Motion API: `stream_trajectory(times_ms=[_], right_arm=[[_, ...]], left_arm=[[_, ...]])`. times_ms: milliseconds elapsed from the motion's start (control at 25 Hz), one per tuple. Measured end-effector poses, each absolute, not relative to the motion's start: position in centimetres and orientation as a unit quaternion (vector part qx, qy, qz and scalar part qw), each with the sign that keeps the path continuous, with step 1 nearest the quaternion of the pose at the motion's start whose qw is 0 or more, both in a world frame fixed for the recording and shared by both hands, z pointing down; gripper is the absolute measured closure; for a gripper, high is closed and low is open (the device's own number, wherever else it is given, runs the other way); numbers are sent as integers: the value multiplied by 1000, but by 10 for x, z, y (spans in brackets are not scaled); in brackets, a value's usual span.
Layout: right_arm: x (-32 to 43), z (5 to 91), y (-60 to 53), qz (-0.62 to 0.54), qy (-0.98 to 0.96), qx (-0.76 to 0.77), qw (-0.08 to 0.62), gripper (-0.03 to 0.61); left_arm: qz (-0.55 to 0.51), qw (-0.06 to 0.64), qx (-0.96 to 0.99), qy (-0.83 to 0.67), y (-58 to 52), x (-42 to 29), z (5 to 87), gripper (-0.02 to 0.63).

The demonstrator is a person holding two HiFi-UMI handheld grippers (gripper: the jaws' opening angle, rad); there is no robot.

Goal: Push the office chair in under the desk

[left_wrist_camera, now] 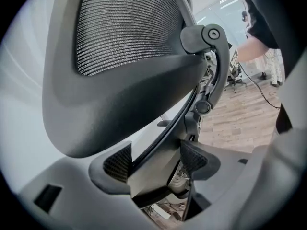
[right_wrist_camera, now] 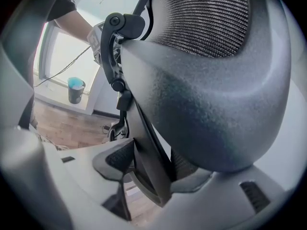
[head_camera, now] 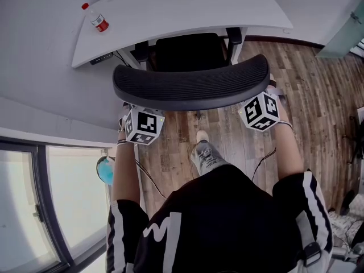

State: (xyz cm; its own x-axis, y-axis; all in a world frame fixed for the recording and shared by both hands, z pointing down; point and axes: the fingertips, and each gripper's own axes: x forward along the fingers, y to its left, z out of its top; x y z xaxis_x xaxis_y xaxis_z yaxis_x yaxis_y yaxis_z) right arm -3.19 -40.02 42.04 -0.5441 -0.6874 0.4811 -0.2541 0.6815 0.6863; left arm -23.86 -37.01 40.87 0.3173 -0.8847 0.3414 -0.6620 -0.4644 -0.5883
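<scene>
My left gripper (left_wrist_camera: 156, 159) and right gripper (right_wrist_camera: 152, 162) clamp the office chair (head_camera: 190, 84) back; mid-push, I judge, needing steady pressure ahead under the desk (head_camera: 187, 10).

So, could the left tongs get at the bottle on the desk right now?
Probably not: the left tongs grip the chair backrest, which stands between them and the bottle farther back on the desk.

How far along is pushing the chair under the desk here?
Done: the seat looks partly tucked under the desk. In hand: the left tool and the right tool each clamp the backrest frame. Left: the backrest stands clear of the desk edge, so more pushing seems needed.
</scene>
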Motion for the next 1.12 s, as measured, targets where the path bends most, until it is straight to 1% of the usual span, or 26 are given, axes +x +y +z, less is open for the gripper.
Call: stream_trajectory(times_ms=[1120], right_arm=[[-36, 422, -458, -281, -836, 274, 384, 331]], left_arm=[[-315, 180, -788, 497, -422, -244, 407, 293]])
